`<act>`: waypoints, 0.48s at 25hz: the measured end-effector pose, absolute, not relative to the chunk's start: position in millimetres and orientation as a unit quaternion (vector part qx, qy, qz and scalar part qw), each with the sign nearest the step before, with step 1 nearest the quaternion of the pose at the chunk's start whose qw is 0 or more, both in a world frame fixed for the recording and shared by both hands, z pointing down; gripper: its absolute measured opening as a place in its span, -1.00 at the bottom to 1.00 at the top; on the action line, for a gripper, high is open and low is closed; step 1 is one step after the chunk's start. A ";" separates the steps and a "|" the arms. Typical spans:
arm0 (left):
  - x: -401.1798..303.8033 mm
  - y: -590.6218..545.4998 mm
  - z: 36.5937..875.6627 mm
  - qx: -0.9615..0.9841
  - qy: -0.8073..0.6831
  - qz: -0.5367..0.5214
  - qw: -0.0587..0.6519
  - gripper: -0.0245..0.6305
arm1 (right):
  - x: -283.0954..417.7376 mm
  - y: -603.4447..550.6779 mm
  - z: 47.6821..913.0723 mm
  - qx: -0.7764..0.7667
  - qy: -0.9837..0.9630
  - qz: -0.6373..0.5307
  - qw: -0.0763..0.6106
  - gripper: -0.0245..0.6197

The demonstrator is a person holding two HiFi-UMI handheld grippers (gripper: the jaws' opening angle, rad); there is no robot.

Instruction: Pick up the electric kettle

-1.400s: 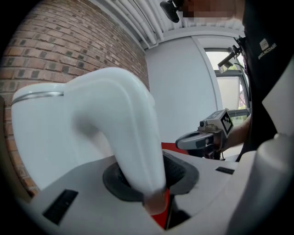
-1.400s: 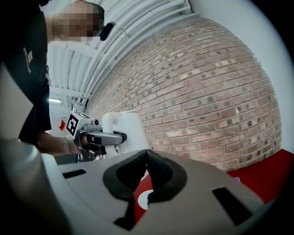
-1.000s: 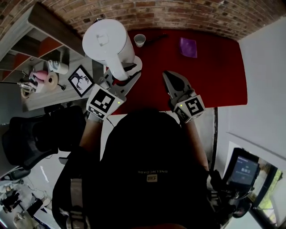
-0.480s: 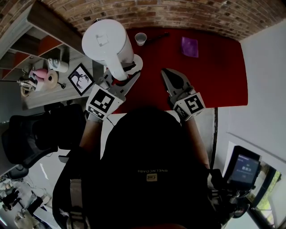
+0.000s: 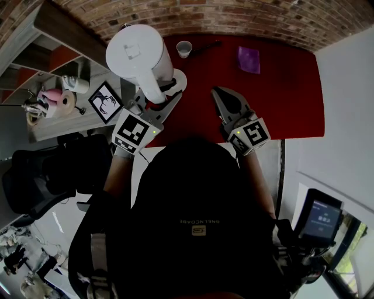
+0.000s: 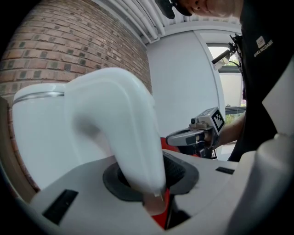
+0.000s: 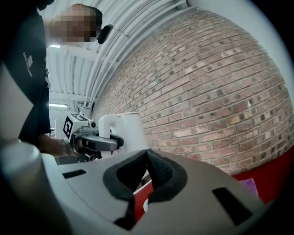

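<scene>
Head view: the white electric kettle (image 5: 137, 55) stands at the back left of the red desk (image 5: 280, 87), close to the brick wall (image 5: 234, 17). Its lid is shut, so its contents cannot be seen. A white round base (image 5: 179, 78) shows just beside the kettle's lower edge; whether the kettle rests on it or hangs clear of it cannot be told.

The left gripper (image 5: 158, 99) is closed on the kettle handle (image 5: 153, 90). In the left gripper view the handle (image 6: 124, 133) runs down between the jaws of the left gripper (image 6: 147, 176), with both dark pads pressed against it and the kettle body (image 6: 41, 133) filling the left of the frame. The jaws stand partly apart, kept so by the handle's width.

The right gripper (image 5: 221, 96) hovers over the desk, well apart from the kettle, and holds nothing. In the right gripper view the pads of the right gripper (image 7: 147, 158) meet at their tips with nothing between them; beyond them the kettle (image 7: 126, 126) is seen with the left gripper (image 7: 98, 141) clamped on its handle.

Other containers: a small white cup (image 5: 183, 49) stands upright near the wall, right of the kettle; its contents are too small to make out. A flat purple item (image 5: 248, 60) lies further right on the desk.

A shelf unit (image 5: 70, 41) stands left of the desk and carries a framed black-and-white picture (image 5: 106, 103) and a pink roll (image 5: 61, 104).
</scene>
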State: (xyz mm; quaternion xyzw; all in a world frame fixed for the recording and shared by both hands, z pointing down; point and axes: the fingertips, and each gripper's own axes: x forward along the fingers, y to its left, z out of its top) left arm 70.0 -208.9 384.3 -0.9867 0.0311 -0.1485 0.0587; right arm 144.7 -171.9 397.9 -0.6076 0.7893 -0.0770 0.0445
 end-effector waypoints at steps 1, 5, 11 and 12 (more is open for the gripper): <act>69.9 -209.1 384.5 -0.987 0.031 -0.148 0.058 -0.64 | 144.3 -172.3 397.9 -0.607 0.789 -0.077 0.044 -0.92; 70.0 -209.4 386.2 -0.987 0.031 -0.150 0.057 -0.64 | 142.8 -172.7 398.4 -0.606 0.790 -0.077 0.042 -0.92; 68.9 -211.3 387.0 -0.987 0.033 -0.150 0.047 -0.64 | 144.4 -172.2 399.7 -0.609 0.788 -0.081 0.043 -0.92; 68.5 -212.0 387.4 -0.987 0.033 -0.151 0.047 -0.64 | 144.5 -172.3 399.9 -0.610 0.787 -0.081 0.043 -0.92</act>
